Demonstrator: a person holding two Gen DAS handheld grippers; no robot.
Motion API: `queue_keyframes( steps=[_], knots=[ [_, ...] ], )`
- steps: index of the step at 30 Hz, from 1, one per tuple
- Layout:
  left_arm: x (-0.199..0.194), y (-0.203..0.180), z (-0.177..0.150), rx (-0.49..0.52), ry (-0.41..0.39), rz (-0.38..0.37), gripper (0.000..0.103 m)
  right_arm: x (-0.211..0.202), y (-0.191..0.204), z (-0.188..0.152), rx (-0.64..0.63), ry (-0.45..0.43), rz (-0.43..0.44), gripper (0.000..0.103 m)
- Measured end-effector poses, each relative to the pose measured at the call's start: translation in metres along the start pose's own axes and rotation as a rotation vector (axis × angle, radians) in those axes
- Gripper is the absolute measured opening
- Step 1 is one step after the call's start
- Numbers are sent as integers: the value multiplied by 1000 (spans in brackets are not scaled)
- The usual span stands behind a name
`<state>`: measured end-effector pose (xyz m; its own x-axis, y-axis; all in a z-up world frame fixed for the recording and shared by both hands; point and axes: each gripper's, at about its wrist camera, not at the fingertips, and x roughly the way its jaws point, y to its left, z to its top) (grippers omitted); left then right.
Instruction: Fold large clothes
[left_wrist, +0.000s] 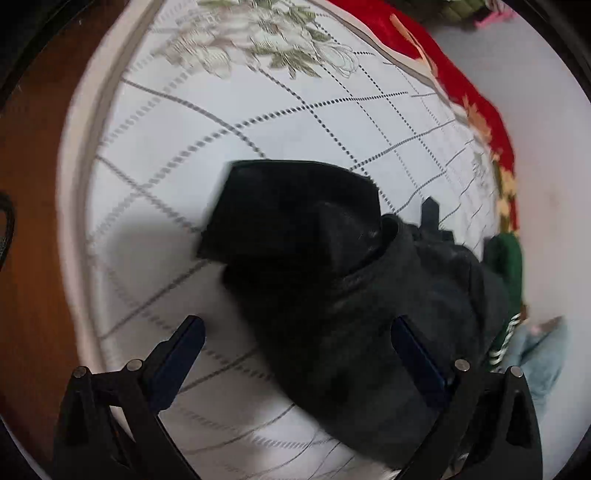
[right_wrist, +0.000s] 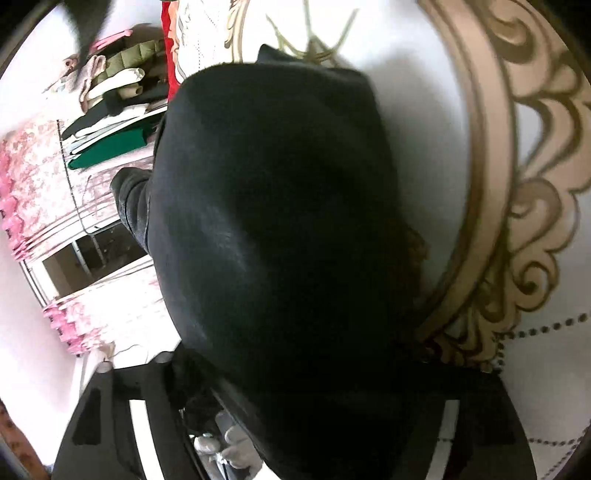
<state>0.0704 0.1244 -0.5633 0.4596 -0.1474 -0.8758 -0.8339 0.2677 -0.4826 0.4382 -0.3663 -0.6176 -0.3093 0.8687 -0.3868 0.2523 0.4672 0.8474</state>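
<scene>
A large black garment (left_wrist: 332, 280) lies bunched on the white checked bed sheet (left_wrist: 258, 129), partly folded, with a squared end toward the upper left. My left gripper (left_wrist: 295, 332) is open just above it; one finger (left_wrist: 177, 354) is over bare sheet, the other (left_wrist: 417, 354) over the cloth. In the right wrist view the same black garment (right_wrist: 277, 221) fills the middle and drapes over my right gripper (right_wrist: 295, 387), hiding its fingertips. The other gripper's tip (left_wrist: 430, 214) pokes up behind the garment in the left wrist view.
A red flowered blanket (left_wrist: 461, 92) lies along the far edge of the bed. A wooden floor (left_wrist: 29, 221) is at the left. Green and light blue clothes (left_wrist: 517, 295) are at the right. Stacked folded clothes (right_wrist: 118, 96) and pink curtains (right_wrist: 22, 192) are beyond the bed.
</scene>
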Motion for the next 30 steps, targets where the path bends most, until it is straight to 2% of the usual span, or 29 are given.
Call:
queue_keyframes(
  steps=[1, 3, 4, 5, 6, 7, 8, 13, 21, 30],
  knots=[
    [2, 0, -2, -8, -23, -8, 102, 8, 5, -3, 0, -5, -8, 88],
    [-3, -2, 1, -5, -80, 3, 102, 10, 12, -4, -14, -20, -33, 85],
    [-9, -6, 4, 6, -129, -1, 93, 8, 16, -5, -25, -27, -48, 77],
    [-14, -11, 6, 25, -166, 13, 71, 10, 21, -6, -38, -31, -55, 69],
    [-17, -16, 8, 53, -187, 23, 59, 22, 31, -17, -38, -32, -44, 65],
    [-22, -22, 11, 88, -196, 27, 43, 20, 33, -18, -32, -37, -24, 59],
    [-26, -29, 13, 123, -206, 35, 36, 8, 30, -18, -36, -39, -12, 54],
    [-46, -52, 25, 201, -237, 22, 32, 13, 63, -22, -82, -63, 52, 46],
    [-85, -101, 47, 303, -273, -14, 31, -1, 113, -29, -149, -113, 167, 45],
    [-96, -212, 66, 447, -298, -101, 31, -48, 175, -3, -239, -215, 305, 45]
  ],
)
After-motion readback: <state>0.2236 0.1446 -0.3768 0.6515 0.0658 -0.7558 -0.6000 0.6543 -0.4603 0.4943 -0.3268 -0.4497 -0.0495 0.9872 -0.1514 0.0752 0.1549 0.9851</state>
